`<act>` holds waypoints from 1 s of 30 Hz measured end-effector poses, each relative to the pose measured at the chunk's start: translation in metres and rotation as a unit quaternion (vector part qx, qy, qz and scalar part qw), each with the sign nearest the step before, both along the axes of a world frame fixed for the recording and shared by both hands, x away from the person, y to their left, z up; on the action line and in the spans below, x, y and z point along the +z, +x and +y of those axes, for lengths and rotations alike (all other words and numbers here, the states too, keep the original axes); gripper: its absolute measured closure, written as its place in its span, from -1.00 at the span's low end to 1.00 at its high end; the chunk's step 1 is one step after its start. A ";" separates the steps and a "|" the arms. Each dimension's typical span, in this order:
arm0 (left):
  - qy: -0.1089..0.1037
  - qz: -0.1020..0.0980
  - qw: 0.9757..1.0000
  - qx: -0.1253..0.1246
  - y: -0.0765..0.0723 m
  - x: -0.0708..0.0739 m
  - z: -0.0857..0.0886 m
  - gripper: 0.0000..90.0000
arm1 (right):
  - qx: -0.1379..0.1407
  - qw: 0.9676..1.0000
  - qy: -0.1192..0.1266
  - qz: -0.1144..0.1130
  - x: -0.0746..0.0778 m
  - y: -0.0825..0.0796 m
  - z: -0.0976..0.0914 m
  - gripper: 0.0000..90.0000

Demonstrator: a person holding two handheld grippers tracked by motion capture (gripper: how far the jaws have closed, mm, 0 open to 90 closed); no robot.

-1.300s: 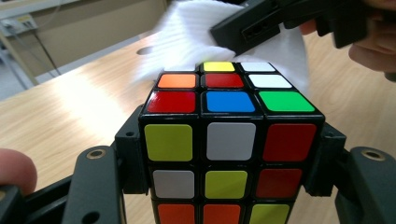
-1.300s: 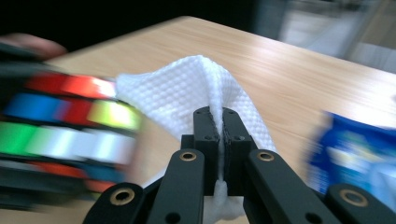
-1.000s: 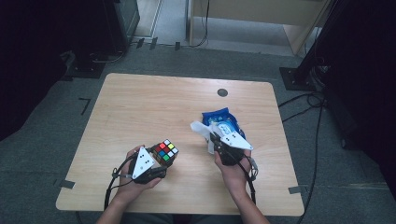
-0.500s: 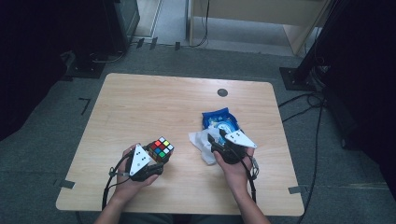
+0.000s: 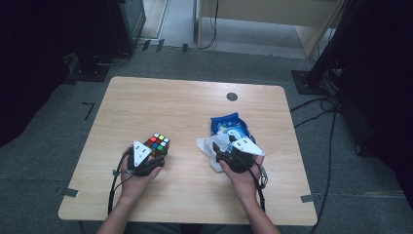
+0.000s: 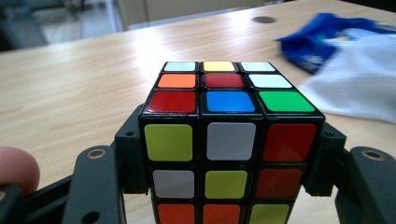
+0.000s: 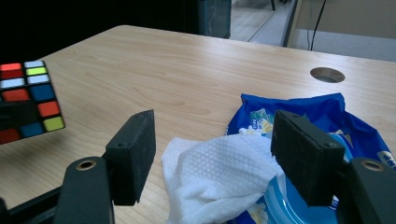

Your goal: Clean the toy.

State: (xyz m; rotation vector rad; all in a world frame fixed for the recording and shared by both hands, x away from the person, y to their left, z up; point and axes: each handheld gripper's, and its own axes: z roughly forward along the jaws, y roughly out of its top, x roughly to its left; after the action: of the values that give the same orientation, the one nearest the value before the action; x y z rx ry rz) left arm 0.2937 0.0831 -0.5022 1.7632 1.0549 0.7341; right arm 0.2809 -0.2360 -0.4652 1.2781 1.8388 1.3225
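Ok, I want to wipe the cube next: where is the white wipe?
In the high view the white wipe lies right of centre, against the blue packet, between the open right tongs.

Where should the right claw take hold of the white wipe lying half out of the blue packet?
Grip the white textured wipe on its raised, bunched fold lying free on the wooden table, left of the blue plastic packet. Come from above; the open right claw already straddles it.

cube (image 6: 231, 140): scrambled, upright, clamped | wipe (image 7: 219, 175): crumpled, against blue pack (image 7: 327, 116)
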 end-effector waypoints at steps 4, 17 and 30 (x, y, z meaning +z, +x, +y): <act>-0.003 0.015 0.999 0.029 0.012 -0.004 0.000 -0.24 | -0.002 1.000 0.000 -0.006 0.001 0.000 0.000 -0.30; 0.021 0.041 0.996 0.081 0.038 -0.007 -0.007 -0.24 | -0.007 1.000 -0.003 -0.006 0.001 -0.003 -0.005 -0.32; 0.066 0.045 0.994 0.078 0.034 -0.010 -0.015 -0.24 | -0.009 1.000 -0.003 -0.004 0.001 -0.004 -0.002 -0.32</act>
State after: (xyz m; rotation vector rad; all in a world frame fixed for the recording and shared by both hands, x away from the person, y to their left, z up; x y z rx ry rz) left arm 0.3274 0.0678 -0.5125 1.8551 1.2402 0.8442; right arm 0.2764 -0.2384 -0.4647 1.2814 1.8200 1.3104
